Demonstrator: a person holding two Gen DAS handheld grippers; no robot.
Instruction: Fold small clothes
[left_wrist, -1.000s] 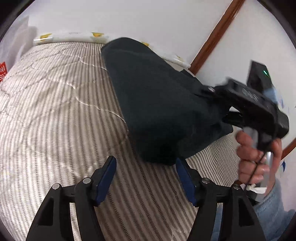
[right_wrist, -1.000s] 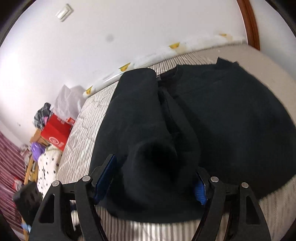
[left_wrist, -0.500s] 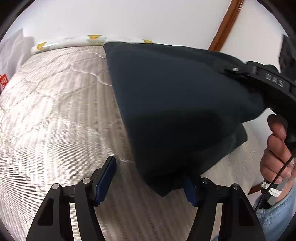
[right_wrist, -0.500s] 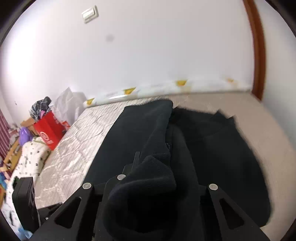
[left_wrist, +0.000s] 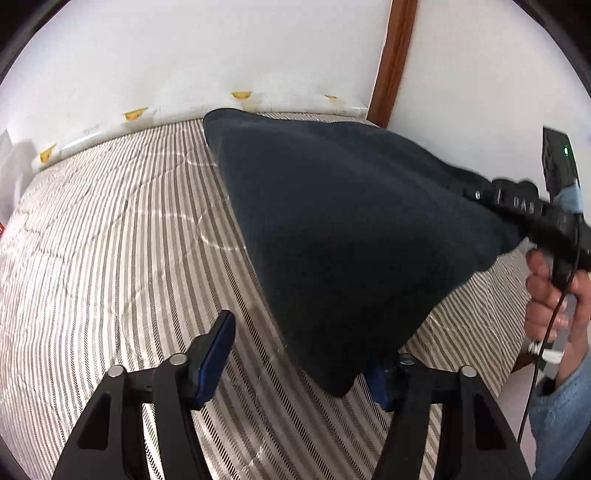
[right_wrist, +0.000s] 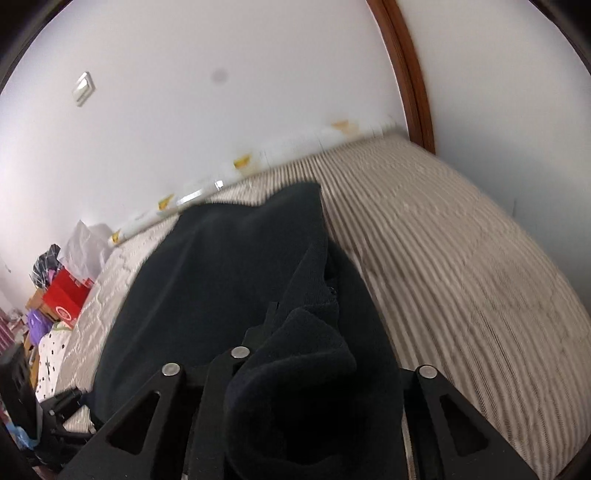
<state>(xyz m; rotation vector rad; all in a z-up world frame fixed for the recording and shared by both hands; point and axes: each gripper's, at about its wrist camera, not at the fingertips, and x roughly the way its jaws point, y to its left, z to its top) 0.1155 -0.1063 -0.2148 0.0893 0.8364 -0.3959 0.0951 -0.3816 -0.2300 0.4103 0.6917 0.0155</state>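
Right then, I had the right gripper (right_wrist: 295, 369) clamped on the dark garment (left_wrist: 351, 236), lifting it mid-frame above the bed (left_wrist: 110, 240) for folding; left gripper (left_wrist: 299, 350) gaped wide, empty.

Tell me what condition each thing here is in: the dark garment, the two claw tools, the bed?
Dark garment: partly lifted off the bed, one end raised by the right gripper.
Right gripper: shut on the garment, fabric bunched over it.
Left gripper: open, holding nothing.
Striped bed cover: spread flat.
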